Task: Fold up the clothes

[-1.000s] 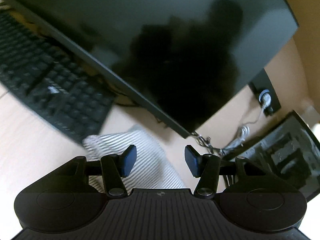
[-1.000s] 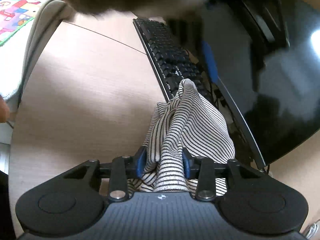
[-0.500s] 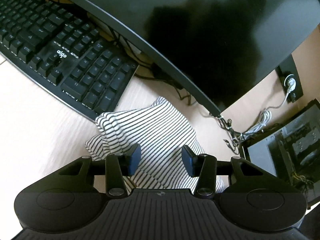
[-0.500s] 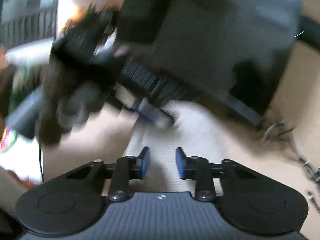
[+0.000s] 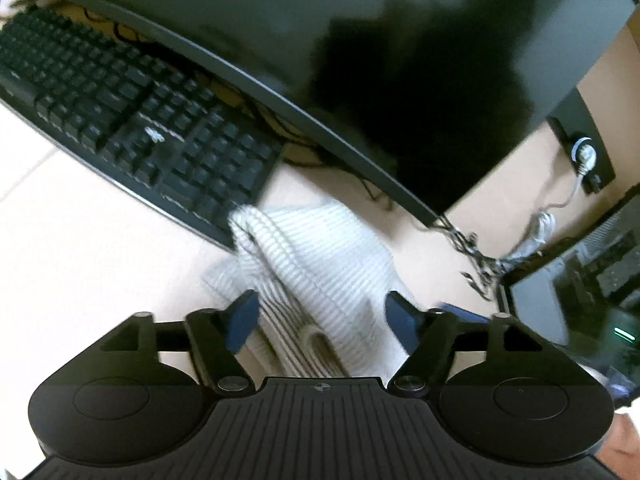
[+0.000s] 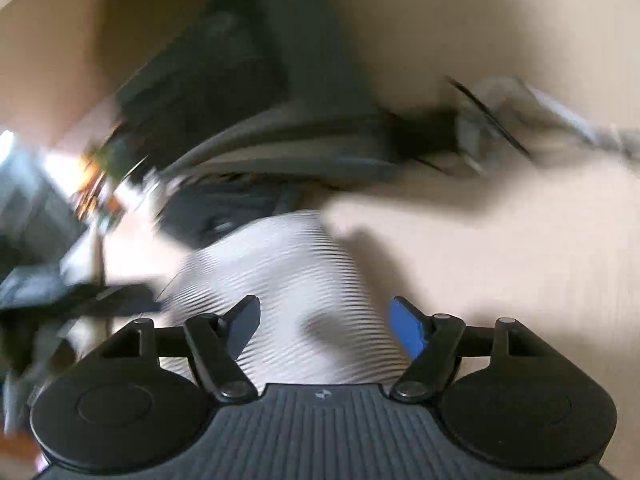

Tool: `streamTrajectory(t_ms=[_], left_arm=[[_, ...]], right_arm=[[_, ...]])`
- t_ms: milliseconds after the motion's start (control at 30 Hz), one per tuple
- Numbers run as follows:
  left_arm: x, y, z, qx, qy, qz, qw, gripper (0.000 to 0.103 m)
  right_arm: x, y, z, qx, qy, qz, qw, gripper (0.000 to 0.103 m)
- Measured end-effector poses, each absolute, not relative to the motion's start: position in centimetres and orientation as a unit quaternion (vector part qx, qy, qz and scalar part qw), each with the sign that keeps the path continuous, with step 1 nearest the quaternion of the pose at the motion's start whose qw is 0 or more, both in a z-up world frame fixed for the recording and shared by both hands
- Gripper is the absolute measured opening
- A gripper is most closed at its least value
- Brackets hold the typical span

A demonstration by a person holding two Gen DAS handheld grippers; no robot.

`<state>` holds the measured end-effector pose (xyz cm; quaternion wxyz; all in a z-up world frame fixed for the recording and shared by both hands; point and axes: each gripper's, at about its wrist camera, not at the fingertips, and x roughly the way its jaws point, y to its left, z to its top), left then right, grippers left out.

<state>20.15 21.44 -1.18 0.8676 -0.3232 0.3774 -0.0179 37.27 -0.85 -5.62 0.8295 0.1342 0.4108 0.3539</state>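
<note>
A black-and-white striped garment lies bunched on the pale wooden desk, its far end against the keyboard's corner. My left gripper hovers over its near end; the jaws are opening, with striped cloth between them and the pads apart from it. In the blurred right wrist view the same striped garment lies under my right gripper. Its jaws are opening too, wide apart, and the blue pads press on nothing.
A black keyboard lies at the left, a large dark monitor behind it. Loose cables and a computer case are at the right. Bare desk lies to the left. The right view's background is smeared.
My right gripper let go of the striped garment, swung sideways with a roll, and opened wide. My left gripper narrowed a little over the cloth, then opened wide.
</note>
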Motion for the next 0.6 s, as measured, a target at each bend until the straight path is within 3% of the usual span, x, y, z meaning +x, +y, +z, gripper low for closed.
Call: streamTrajectory(t_ms=[167,300,367,433,467,600], left_arm=[[21.5,18.8,-2.2,-0.323,0.419,-0.042,0.847,0.093],[22.4,17.7,-4.5,-0.316,0.459,-0.031,0.830,0.092],[22.2,17.9,-5.7,-0.323,0.468,-0.037,0.822,0.086],[21.9,18.3,-6.7,-0.333,0.470,-0.049,0.816,0.079],[21.7,18.5,-7.2,-0.338,0.471,-0.054,0.813,0.068],[21.0,20.0,-7.6,-0.337,0.459,-0.064,0.820,0.064]], right_arm=[[39.7,0.1,-8.8,0.135,0.432,0.384,0.805,0.076],[40.9,0.9,-10.1,0.143,0.443,0.393,0.793,0.083],[40.8,0.9,-10.3,0.157,0.452,0.399,0.782,0.082],[39.9,1.0,-10.3,0.159,0.459,0.413,0.771,0.072],[39.0,1.1,-10.0,0.152,0.455,0.415,0.773,0.069],[36.2,1.9,-8.7,0.147,0.442,0.413,0.783,0.057]])
